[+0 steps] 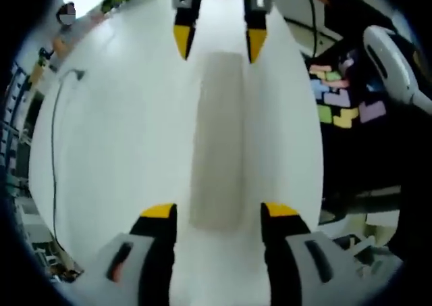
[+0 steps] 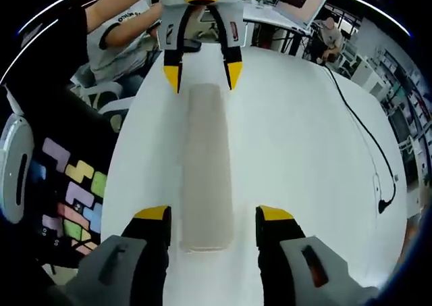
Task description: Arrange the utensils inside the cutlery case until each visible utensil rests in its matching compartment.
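A wide white desk (image 1: 121,150) spreads beneath both your grippers, with a thin black cable (image 2: 368,137) trailing across one side. Off the other edge lies a dark mat of coloured blocks (image 1: 341,100).

In the middle of the desk lies the case (image 1: 217,140), a long, pale, narrow box, apparently closed; no utensils can be seen. Its long axis runs straight between your two grippers, one short end towards each.

In the left gripper view, your left gripper (image 1: 219,215) is open, its yellow-tipped jaws standing either side of the case's near end without touching it. In the right gripper view, your right gripper (image 2: 210,218) is likewise open and straddles the opposite end. Each faces the other across the case's length.

Neither hand looks nearer; both seem equally placed to close on an end.
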Motion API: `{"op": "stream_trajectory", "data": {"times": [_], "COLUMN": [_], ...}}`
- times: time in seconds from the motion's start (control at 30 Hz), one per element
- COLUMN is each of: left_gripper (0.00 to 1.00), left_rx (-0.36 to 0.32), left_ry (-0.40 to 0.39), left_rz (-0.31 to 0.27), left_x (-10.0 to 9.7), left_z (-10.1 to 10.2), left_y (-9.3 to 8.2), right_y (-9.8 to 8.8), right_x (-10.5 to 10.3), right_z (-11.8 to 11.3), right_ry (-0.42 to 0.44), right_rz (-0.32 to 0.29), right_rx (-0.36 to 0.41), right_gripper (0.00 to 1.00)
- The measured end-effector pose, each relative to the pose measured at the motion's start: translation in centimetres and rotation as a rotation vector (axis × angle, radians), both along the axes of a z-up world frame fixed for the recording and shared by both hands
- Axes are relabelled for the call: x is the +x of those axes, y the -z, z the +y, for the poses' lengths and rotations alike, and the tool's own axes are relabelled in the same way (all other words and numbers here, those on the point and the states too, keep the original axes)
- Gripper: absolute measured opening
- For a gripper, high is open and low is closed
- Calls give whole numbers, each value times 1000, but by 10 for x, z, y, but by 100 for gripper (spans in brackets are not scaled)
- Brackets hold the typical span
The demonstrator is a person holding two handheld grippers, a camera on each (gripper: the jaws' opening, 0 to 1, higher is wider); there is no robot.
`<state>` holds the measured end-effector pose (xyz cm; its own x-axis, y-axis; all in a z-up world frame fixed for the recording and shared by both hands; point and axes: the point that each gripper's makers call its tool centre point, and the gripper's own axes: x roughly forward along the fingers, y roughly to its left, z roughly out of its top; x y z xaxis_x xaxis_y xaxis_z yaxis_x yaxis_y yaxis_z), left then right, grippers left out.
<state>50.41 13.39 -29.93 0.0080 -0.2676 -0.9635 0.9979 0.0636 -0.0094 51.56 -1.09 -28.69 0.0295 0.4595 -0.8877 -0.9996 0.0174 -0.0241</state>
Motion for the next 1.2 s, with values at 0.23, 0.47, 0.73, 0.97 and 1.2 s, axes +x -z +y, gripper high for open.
{"op": "stream_trajectory", "data": {"times": [0.23,0.47,0.73,0.97,1.2], "left_gripper": [56,51,46,45,45], "left_rx": [18,22,17,7,14], "left_ry": [31,22,9,10,-31], "left_rz": [6,11,9,-1,-4], "left_x": [-7,-3,0,3,4], "left_z": [-2,-1,-1,-3,-5], "left_y": [20,26,29,29,28], "right_y": [18,30,37,43,43], "right_x": [0,1,-2,-8,-8], "right_z": [3,6,6,8,7], "right_ry": [-16,-14,-19,-30,-37], "right_rz": [-21,6,31,48,16], "right_rx": [-58,-70,-79,-93,-102], "right_gripper": [56,55,53,48,44]}}
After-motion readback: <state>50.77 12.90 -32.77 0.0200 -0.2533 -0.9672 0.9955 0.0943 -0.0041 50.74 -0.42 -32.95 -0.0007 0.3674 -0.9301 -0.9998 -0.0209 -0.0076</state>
